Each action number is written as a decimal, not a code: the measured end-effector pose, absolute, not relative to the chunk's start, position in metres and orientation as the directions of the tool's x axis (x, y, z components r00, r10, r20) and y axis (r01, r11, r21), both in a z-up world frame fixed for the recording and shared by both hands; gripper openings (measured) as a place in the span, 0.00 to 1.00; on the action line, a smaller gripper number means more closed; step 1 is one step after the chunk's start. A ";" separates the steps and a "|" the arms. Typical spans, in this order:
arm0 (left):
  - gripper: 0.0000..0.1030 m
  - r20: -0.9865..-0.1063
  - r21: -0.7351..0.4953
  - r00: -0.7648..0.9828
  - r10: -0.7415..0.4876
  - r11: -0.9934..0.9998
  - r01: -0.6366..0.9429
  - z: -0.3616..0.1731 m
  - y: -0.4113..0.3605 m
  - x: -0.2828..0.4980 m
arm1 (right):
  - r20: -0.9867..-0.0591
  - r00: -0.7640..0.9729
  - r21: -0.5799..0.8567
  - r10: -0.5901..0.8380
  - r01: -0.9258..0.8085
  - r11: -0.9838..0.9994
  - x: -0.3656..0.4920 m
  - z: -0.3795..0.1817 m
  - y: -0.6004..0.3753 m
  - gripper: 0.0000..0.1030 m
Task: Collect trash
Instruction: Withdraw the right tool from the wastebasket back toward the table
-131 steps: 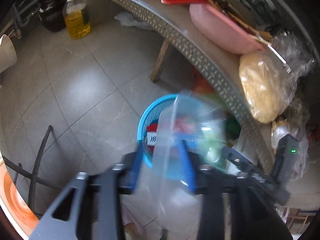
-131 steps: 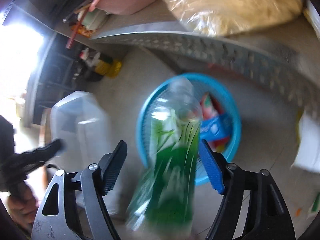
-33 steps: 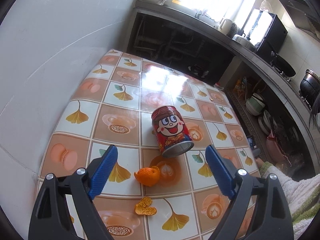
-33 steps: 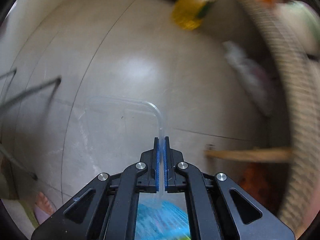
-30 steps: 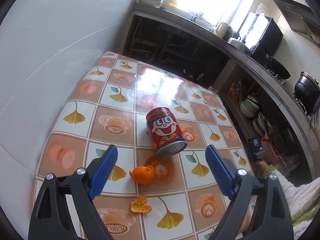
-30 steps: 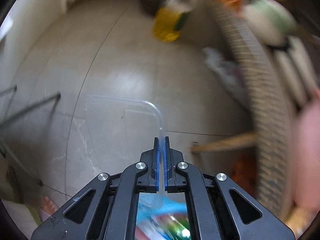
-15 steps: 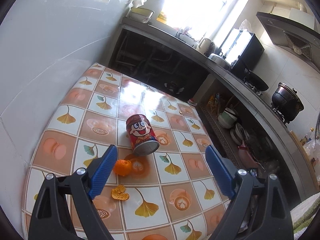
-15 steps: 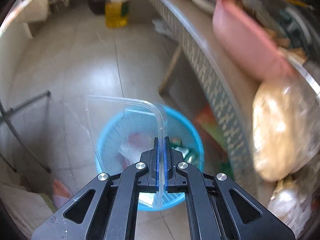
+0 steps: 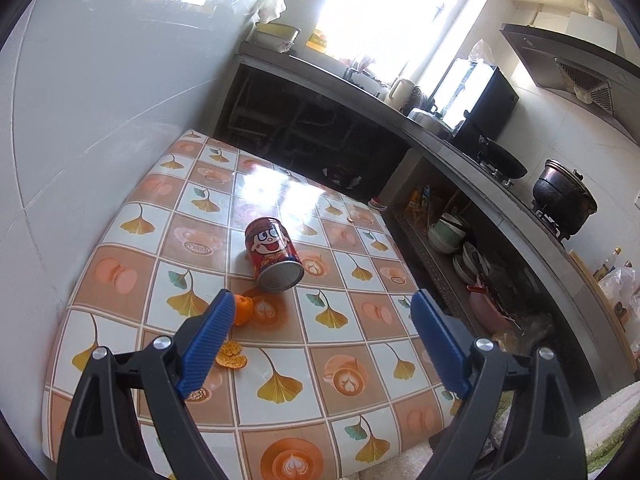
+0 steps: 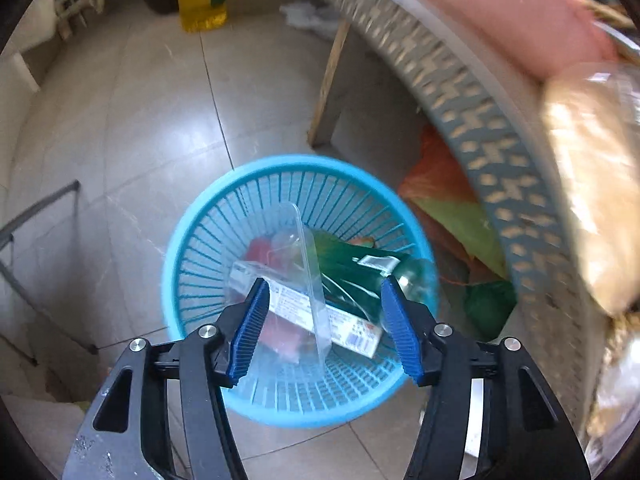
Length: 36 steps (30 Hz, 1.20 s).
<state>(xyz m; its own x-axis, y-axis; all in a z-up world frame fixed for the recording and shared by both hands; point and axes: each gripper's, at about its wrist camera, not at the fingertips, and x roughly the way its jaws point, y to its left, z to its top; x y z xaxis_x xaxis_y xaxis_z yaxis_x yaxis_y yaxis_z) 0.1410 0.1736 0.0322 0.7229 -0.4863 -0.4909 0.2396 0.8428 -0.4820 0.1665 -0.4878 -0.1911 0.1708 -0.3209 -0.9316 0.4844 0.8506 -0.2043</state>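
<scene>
Release step in hand; right gripper (image 10: 323,322) has just been opening, clear lid (image 10: 308,276) free between its jaws above blue basket (image 10: 188,232); left gripper (image 9: 320,340), wide and empty, faces can (image 9: 273,255) beyond it; next, I judge, reach there.

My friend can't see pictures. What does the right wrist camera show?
The right gripper is open above a blue basket on the floor, and a clear plastic lid is dropping in. A green bottle and a box already lie inside.
</scene>
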 end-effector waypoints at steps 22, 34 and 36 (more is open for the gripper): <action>0.83 -0.638 -0.178 0.733 -0.235 0.972 0.155 -0.037 0.158 0.114 | -0.675 0.696 0.354 0.247 0.012 0.935 0.132 0.027 -0.255 0.66; 0.54 -0.660 -0.332 0.686 -0.307 0.938 0.101 -0.055 0.173 0.168 | -0.691 0.481 0.446 0.539 -0.303 0.842 0.185 0.011 -0.082 0.51; 0.54 -0.682 -0.338 0.657 -0.323 0.935 0.108 -0.056 0.173 0.190 | -0.700 0.465 0.442 0.543 -0.315 0.840 0.187 0.009 -0.074 0.50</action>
<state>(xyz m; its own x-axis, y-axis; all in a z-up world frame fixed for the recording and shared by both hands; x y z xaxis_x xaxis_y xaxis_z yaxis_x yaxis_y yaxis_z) 0.1899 0.1727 -0.0558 0.6566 -0.3227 -0.6817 0.1082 0.9348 -0.3383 0.1869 -0.0739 0.0091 0.4647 0.5427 -0.6996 -0.3151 0.8398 0.4421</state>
